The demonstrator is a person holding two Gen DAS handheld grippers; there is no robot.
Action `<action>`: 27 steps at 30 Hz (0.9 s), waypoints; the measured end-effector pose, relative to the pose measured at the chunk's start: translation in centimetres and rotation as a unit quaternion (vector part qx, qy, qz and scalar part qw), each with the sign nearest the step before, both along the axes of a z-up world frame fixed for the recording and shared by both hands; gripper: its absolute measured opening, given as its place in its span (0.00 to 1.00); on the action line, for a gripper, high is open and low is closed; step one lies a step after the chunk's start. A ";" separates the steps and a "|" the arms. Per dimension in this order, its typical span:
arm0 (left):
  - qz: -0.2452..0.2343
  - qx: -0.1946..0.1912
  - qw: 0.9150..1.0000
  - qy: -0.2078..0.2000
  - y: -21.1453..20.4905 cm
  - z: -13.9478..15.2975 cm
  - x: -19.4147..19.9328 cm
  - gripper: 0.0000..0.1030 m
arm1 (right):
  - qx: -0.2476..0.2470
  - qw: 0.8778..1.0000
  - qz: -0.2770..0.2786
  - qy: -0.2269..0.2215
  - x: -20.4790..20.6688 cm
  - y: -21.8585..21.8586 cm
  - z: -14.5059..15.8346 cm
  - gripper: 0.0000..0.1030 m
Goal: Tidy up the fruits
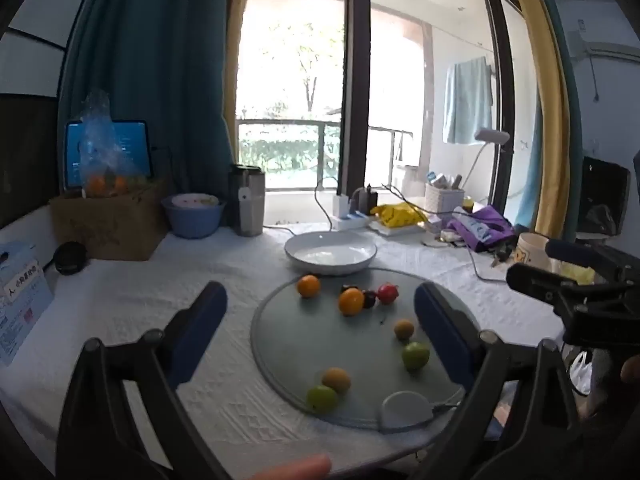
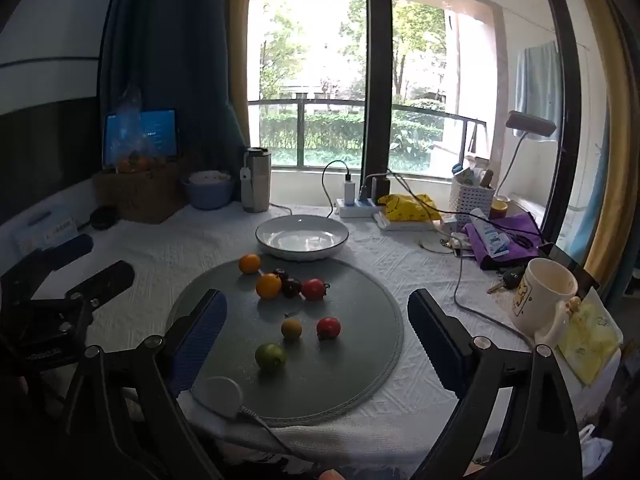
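1. The left gripper (image 1: 320, 320) has its blue-padded fingers (image 1: 200, 320) spread wide with nothing between them; it hovers above the near left edge of the round grey mat (image 1: 320, 360).
2. The right gripper (image 2: 318, 332) is likewise wide open and empty, hovering over the mat's near edge.
3. The fruits all lie loose on the mat. Towards its far edge sits a cluster: two orange fruits (image 2: 269, 286), two dark ones (image 2: 291, 287) and a red one (image 2: 313, 289).
4. Nearer the middle lie a yellow-brown fruit (image 2: 291, 328), a second red one (image 2: 328, 328) and a green one (image 2: 271, 356).
5. The left view adds another yellow-brown fruit (image 1: 336, 379) and another green one (image 1: 321, 398) at the mat's near edge, about ten in all.
6. A white disc with a cable (image 2: 218, 396) rests on the near rim.
7. One white plate (image 2: 264, 240) stands empty just beyond the mat's far edge.
8. Judged from this, no sorting is done yet; every fruit is left to move.
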State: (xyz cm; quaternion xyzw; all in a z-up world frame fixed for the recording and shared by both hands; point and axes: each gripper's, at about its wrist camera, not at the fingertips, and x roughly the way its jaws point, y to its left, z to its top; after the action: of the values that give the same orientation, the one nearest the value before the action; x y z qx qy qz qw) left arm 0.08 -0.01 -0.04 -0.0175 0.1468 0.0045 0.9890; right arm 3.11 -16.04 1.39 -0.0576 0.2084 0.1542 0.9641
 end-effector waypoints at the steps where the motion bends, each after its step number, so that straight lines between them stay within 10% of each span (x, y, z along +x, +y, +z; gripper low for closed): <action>1: 0.004 -0.004 1.000 0.000 -0.1 0.0 0.1 0.93 | -0.001 1.000 0.002 0.000 -0.1 0.0 0.0 0.91; 27: -0.003 -0.012 1.000 -0.016 0.4 1.3 -1.2 0.93 | 0.004 1.000 0.002 -0.011 -0.4 0.4 0.9 0.91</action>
State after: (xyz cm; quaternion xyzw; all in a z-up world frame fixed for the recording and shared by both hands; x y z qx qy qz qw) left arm -1.10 0.40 1.24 -0.0294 0.1313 -0.0004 0.9909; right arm 2.69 -15.60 2.26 -0.0557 0.1971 0.1560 0.9663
